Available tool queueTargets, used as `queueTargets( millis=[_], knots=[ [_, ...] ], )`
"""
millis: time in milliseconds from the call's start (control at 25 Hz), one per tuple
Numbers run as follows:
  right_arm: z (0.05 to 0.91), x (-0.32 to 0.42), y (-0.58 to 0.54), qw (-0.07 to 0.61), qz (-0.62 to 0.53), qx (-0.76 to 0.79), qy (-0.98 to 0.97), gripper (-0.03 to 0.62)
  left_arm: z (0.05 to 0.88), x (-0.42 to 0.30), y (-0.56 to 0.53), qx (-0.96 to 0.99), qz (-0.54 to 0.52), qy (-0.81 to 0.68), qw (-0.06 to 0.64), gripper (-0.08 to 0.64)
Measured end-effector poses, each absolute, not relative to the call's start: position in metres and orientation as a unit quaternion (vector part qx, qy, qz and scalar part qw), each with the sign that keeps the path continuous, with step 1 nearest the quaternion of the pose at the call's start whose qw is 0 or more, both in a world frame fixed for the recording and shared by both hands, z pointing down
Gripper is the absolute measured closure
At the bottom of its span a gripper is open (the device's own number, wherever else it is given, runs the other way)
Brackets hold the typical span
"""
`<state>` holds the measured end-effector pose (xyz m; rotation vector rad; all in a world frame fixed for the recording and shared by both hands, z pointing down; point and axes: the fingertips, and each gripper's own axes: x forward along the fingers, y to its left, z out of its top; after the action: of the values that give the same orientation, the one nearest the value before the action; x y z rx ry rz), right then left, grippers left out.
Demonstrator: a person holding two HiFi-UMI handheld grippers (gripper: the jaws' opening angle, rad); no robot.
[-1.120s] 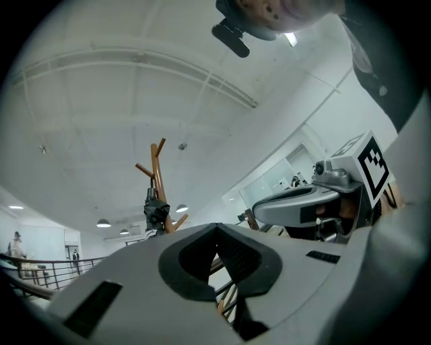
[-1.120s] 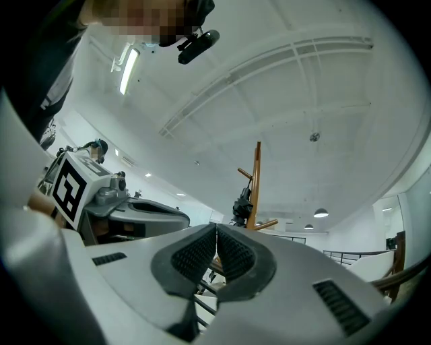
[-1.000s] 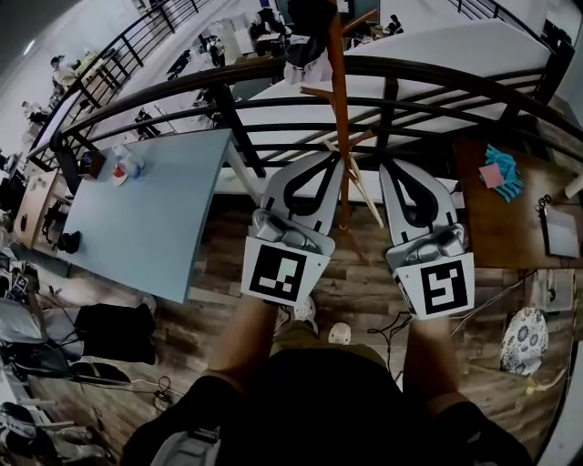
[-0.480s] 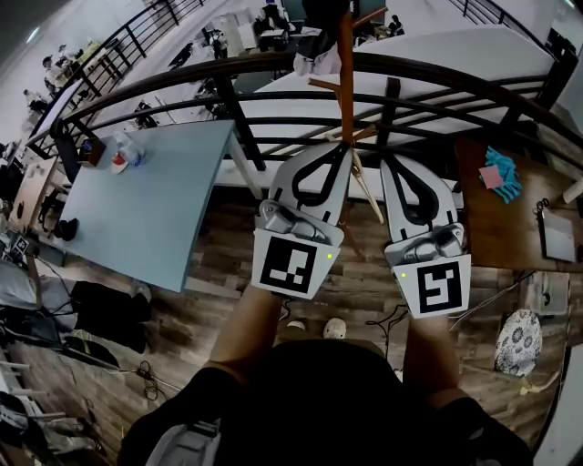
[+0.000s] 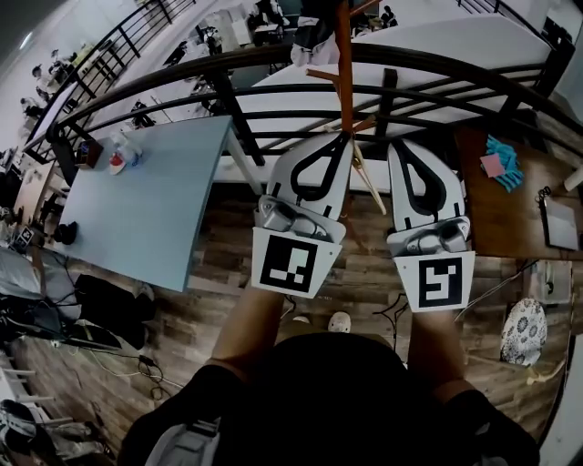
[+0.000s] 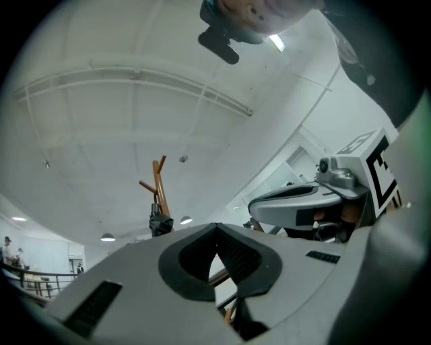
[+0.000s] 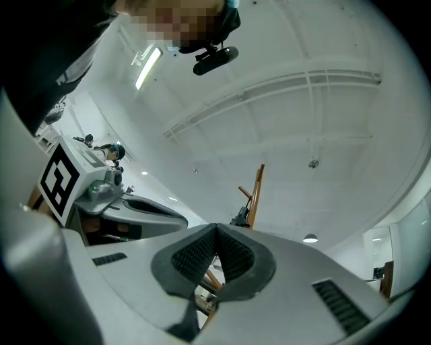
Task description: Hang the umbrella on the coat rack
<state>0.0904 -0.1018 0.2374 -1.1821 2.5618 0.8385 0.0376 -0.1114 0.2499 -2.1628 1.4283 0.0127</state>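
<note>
The wooden coat rack (image 5: 343, 64) stands just beyond the railing, straight ahead of me. A folded black umbrella (image 5: 317, 23) hangs against its pole near the top pegs. The left gripper view shows the rack (image 6: 160, 185) with the umbrella (image 6: 160, 224) on it, and so does the right gripper view: rack (image 7: 256, 192), umbrella (image 7: 241, 217). My left gripper (image 5: 338, 136) is shut and empty, its tip overlapping the pole in the head view. My right gripper (image 5: 398, 144) is beside it, shut and empty too. Both point slightly upward, short of the rack.
A dark metal railing (image 5: 228, 77) curves across in front. A light blue table (image 5: 155, 200) is at the left. A brown table (image 5: 501, 214) at the right carries a teal cloth (image 5: 503, 168) and a notebook (image 5: 560, 223). Bags and cables lie on the wooden floor.
Both grippers have crept slightly up and closer to the rack's pole in the head view. The right one has rolled a little more square. Both stay shut and empty.
</note>
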Motion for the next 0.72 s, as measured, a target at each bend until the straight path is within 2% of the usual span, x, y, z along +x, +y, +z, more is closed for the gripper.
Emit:
queueTargets(
  millis=[720],
  knots=[
    [0.23,0.092,-0.093,0.111,0.295,-0.397,0.862,0.563,0.239,0.037,-0.106,-0.801,0.015,0.532,0.274,0.549]
  ],
)
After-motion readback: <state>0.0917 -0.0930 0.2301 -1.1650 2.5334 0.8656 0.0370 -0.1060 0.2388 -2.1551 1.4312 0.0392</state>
